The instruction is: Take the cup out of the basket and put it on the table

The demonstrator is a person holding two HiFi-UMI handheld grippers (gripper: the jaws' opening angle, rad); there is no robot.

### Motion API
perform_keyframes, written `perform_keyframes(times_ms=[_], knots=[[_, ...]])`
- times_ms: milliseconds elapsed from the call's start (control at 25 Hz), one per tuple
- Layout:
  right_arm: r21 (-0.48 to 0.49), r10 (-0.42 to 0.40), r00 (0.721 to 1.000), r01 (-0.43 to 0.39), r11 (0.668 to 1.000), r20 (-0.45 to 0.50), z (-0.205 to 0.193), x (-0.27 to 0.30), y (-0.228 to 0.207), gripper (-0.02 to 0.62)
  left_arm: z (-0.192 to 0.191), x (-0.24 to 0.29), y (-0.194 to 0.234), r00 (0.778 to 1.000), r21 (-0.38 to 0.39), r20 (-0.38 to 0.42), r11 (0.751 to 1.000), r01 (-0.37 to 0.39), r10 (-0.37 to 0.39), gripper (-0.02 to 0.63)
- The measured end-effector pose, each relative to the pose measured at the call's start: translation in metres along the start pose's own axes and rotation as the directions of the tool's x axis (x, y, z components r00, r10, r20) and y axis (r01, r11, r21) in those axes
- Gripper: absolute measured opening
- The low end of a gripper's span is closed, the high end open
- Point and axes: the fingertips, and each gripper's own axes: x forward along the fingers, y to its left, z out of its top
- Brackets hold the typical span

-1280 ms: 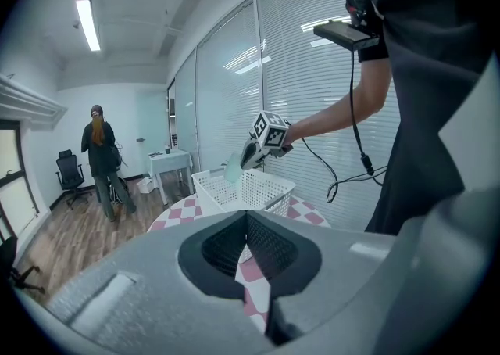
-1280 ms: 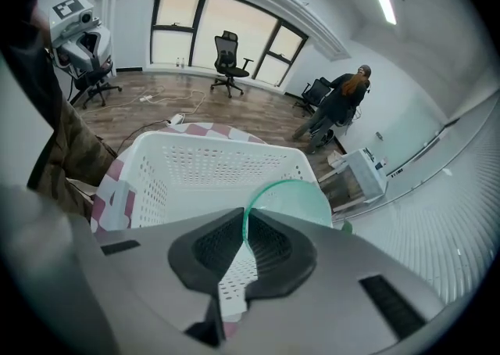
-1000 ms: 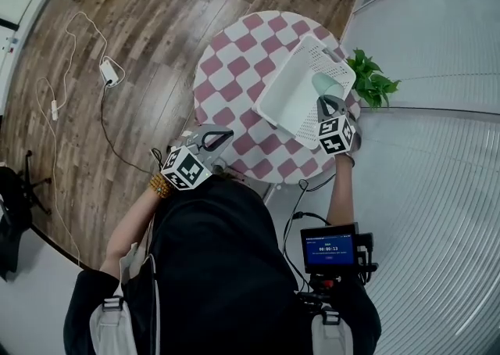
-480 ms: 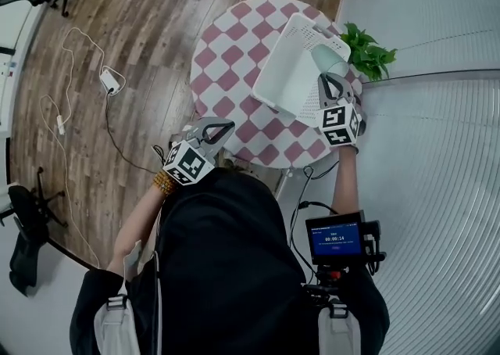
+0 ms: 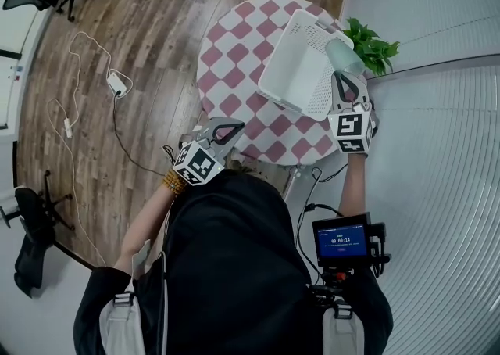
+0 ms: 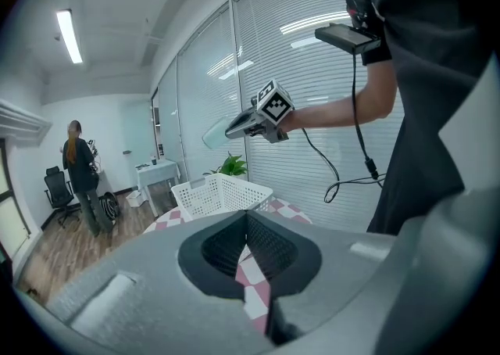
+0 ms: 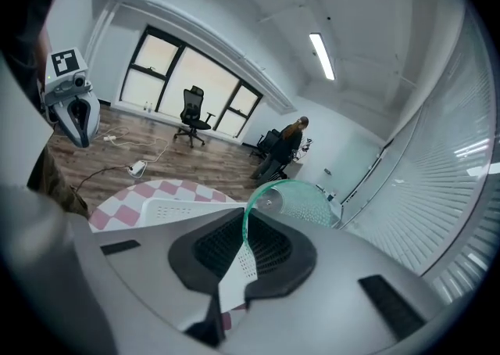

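In the head view, the right gripper (image 5: 344, 78) sits at the upper right of the frame, its 2 jaws drawn in almost fully on the rim of the pale green cup (image 5: 344, 55). The cup lies tilted over the right corner of the white basket (image 5: 297, 72), which stands on the round checked table (image 5: 234, 56). A potted plant (image 5: 375, 44) is just right of the cup. The left gripper (image 5: 234, 127) is at the frame's centre, by the near edge of the table, jaws closed tip to tip around nothing.

In the left gripper view, the left gripper (image 6: 248, 214) has its fingertips meeting at lower centre, empty, with only checked cloth showing through the gap behind them. Beyond, the basket (image 6: 223, 193) stands on the table (image 6: 291, 209). The right gripper (image 6: 244, 124) is at upper centre with the cup (image 6: 215, 136) in its jaws, in the air and well clear of the basket.

In the right gripper view, the right gripper (image 7: 244, 227) pinches the thin wall of the cup (image 7: 301, 205) at its rim, with the cup's mouth facing left. The basket (image 7: 187, 209) and table (image 7: 117, 213) lie below at lower left. The left gripper (image 7: 76, 115) is at upper left.
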Motion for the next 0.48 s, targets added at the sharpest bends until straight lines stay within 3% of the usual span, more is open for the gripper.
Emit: perform_keyframes(times_ms=[160, 480], knots=[[0.114, -0.034, 0.994, 0.022, 0.993, 0.099, 0.011, -0.023, -0.001, 0.022, -0.001, -0.002, -0.012, 1.0, -0.004, 0.001, 1.0, 0.012, -0.012, 0.005], [0.168, -0.083, 0.984, 0.056, 0.984, 0.158, 0.013, -0.058, 0.0, 0.021, 0.0, 0.0, -0.028, 0.999, 0.02, 0.007, 0.999, 0.032, -0.032, 0.005]])
